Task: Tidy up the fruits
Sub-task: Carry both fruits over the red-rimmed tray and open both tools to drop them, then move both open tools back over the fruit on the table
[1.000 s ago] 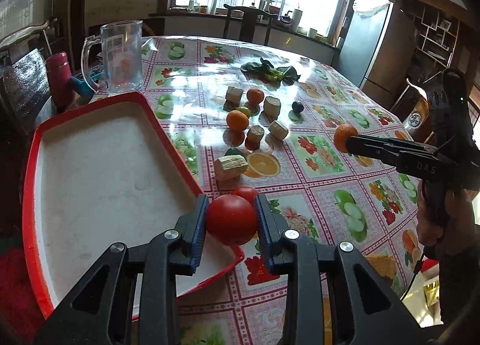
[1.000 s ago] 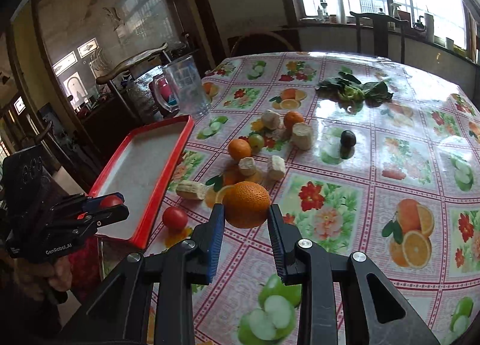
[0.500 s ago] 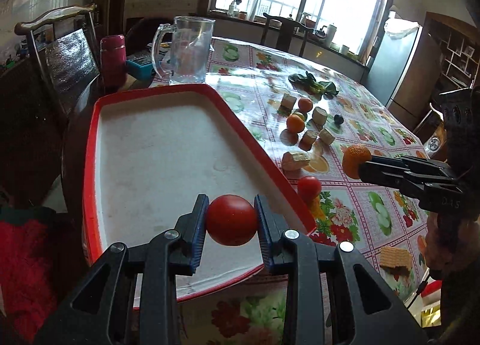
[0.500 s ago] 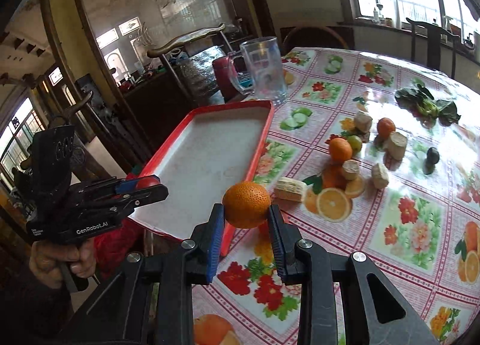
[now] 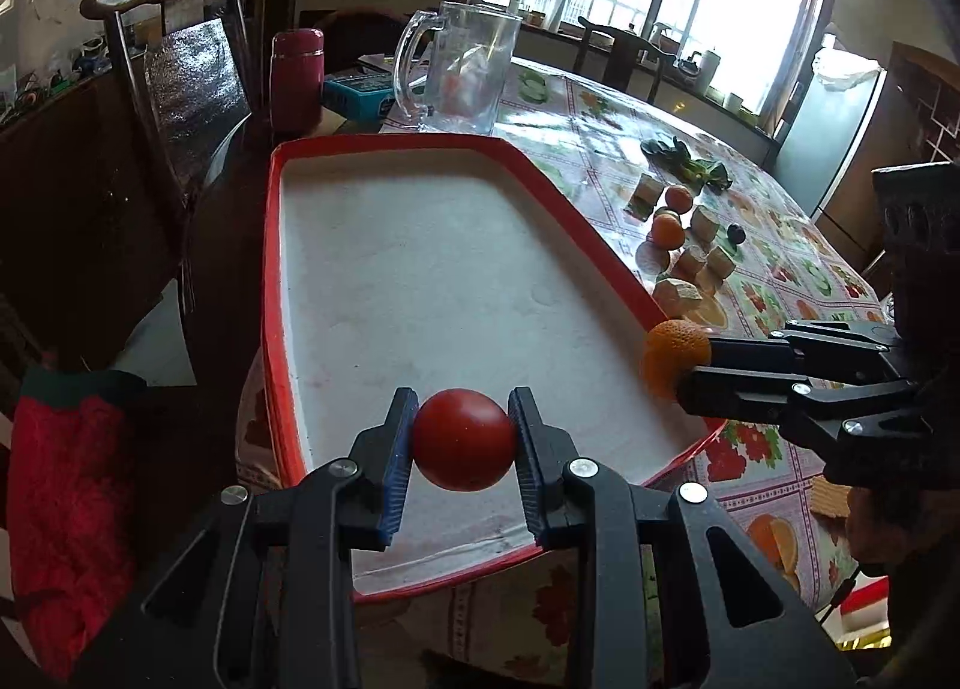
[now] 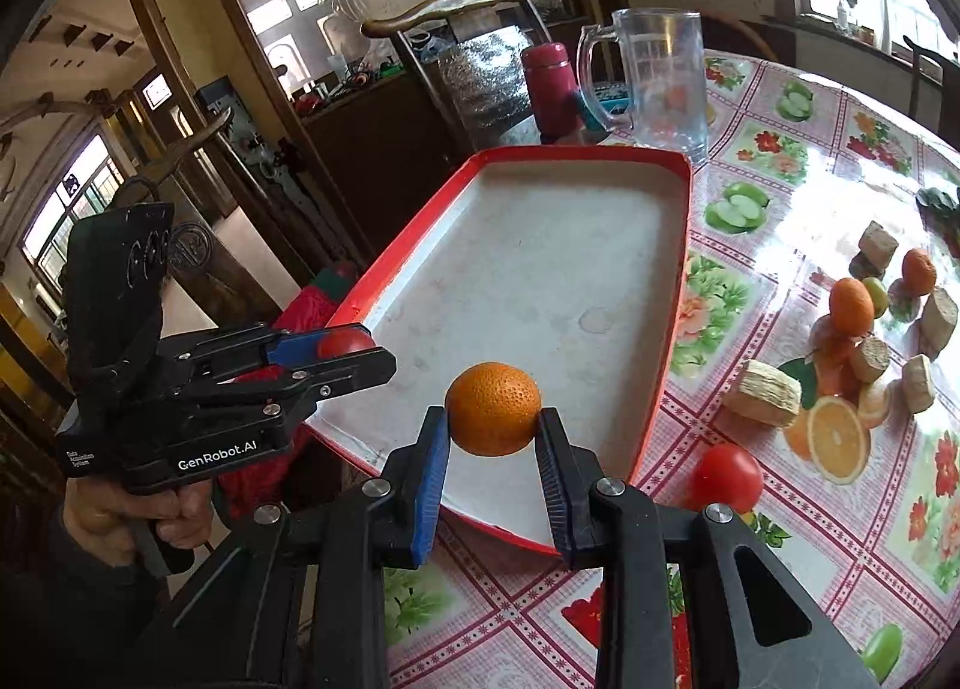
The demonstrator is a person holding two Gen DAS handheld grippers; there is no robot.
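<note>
- Over the red tray (image 5: 279, 293), the left gripper (image 5: 463, 440) clamps a tomato (image 5: 463, 440): soft, bruisable, held across its middle.
- Right gripper (image 6: 493, 437) squeezes a firm, round orange (image 6: 493, 408).

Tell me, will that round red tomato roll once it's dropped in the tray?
Probably: the round red tomato is smooth and ball-shaped, and the red-rimmed white tray looks flat and bare. The raised rim should likely stop it. It seems firm, keeping its shape between the left gripper's pads.

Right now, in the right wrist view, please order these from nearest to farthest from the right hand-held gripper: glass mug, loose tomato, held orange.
1. Held orange, between the right hand-held gripper's fingers.
2. Loose tomato, on the tablecloth, right.
3. Glass mug, beyond the tray's far end.
</note>
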